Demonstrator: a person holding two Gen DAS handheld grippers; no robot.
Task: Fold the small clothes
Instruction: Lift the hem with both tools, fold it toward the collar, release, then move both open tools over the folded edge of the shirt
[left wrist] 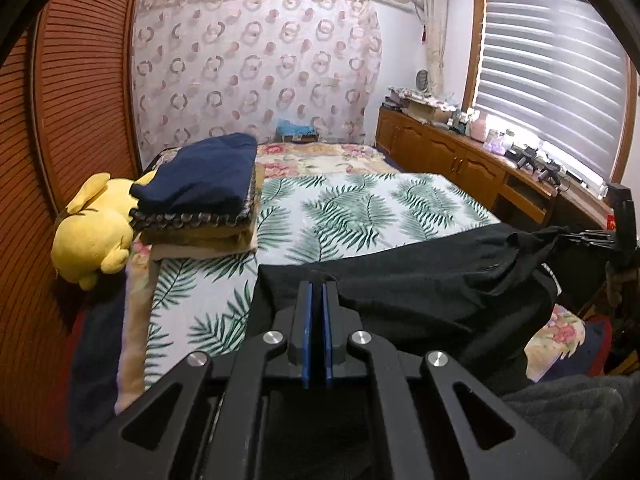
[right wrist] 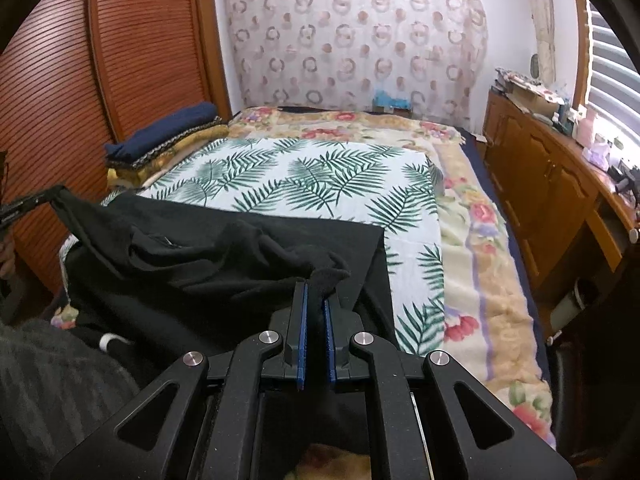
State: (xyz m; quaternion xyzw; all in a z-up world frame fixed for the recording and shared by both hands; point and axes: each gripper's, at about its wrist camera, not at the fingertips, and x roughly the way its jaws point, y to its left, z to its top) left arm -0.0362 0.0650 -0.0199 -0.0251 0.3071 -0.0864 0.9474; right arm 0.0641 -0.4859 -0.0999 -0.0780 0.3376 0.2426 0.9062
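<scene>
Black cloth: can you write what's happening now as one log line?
left gripper: shut on black cloth | right gripper: shut on black cloth | cloth: lifted between them over bed

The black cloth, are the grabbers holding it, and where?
Yes. Both hold the black fabric garment by its top edge: the right hand-held gripper pinches one bunched corner, the left hand-held gripper the opposite end.

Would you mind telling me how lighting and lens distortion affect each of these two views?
Left wrist view: the window glares white at right, the wardrobe bows with fisheye curvature, and the black garment loses fold detail. Right wrist view: only a sliver of window, softer light, corners vignetted black, and the garment is again nearly featureless where the right gripper pinches it.
</scene>
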